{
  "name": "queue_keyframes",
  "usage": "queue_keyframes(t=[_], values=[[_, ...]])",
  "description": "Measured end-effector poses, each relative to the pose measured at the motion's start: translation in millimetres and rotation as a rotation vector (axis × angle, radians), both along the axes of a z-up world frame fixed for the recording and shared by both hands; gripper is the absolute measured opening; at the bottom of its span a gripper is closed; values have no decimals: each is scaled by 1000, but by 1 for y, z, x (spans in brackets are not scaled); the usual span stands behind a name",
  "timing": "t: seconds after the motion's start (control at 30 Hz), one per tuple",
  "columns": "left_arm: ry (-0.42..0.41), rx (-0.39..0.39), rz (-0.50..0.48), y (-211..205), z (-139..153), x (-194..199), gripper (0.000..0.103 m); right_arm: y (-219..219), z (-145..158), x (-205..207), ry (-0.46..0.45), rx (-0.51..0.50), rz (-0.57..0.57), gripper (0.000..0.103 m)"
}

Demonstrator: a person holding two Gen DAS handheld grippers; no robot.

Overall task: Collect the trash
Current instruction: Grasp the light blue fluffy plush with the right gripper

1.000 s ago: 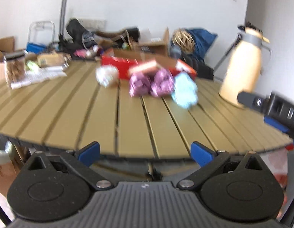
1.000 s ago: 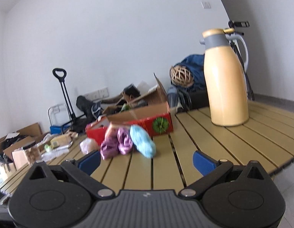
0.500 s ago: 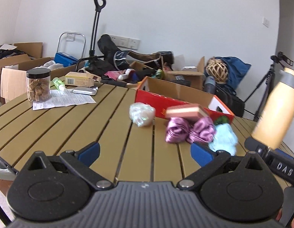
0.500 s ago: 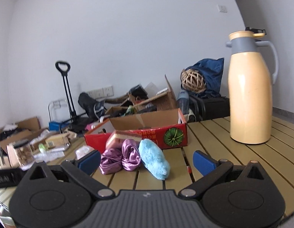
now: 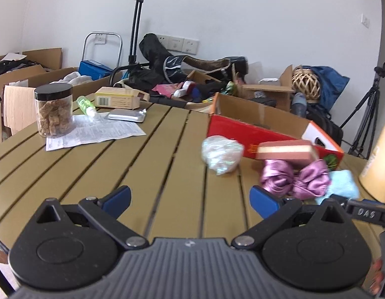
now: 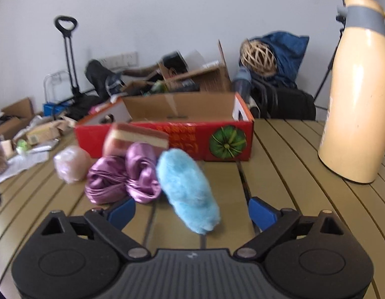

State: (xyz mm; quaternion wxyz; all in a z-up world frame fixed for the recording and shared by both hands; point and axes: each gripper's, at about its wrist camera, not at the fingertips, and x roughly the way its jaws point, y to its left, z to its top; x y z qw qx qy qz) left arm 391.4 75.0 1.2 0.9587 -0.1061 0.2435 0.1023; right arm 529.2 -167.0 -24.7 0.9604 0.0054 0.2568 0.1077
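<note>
The slatted olive tabletop point(image 5: 147, 164) carries a red cardboard box point(image 6: 207, 139) with its flaps open. Just before it lie a crumpled plastic wad point(image 5: 221, 153), a purple satin bundle point(image 6: 122, 178) and a fluffy blue cloth point(image 6: 187, 191). A cream thermos jug point(image 6: 354, 94) stands upright to the right. At the far left are a black-lidded jar point(image 5: 54, 109) on a printed sheet point(image 5: 97, 132), a silver pouch point(image 5: 126, 115), a small green bottle point(image 5: 85, 104) and a carton point(image 5: 117, 101).

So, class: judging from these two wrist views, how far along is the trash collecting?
Nothing looks collected yet. The blue fluffy piece, purple fabric, crumpled plastic ball and sponge block all lie on the table before the red box. In hand: the right hand-held gripper, closing slightly, frames the blue piece untouched; the left is open, empty.
</note>
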Motion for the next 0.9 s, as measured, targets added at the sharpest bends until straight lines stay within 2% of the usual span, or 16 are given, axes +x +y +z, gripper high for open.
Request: queue_keyframes(t=[0.17,0.2,0.37,0.43,0.5,0.67,0.9], values=[[17,-8,0,8,-6,10,103,2,-4,16,29,-34,-19,94],[27,-11,-4,8,-9,12,103,3,-6,19,39,-34,-25,91],[43,10,-25,4,-16,11,103,6,-10,27,60,15,30,68],[48,14,-29,2,-17,10,103,8,-10,26,62,15,32,39],[53,9,-34,0,-19,10,103,7,-9,25,54,19,22,36],[49,7,-52,-4,-19,7,103,0,-8,18,41,72,43,34],[58,-20,-86,-12,-20,6,103,-8,-4,-3,-5,118,4,33]])
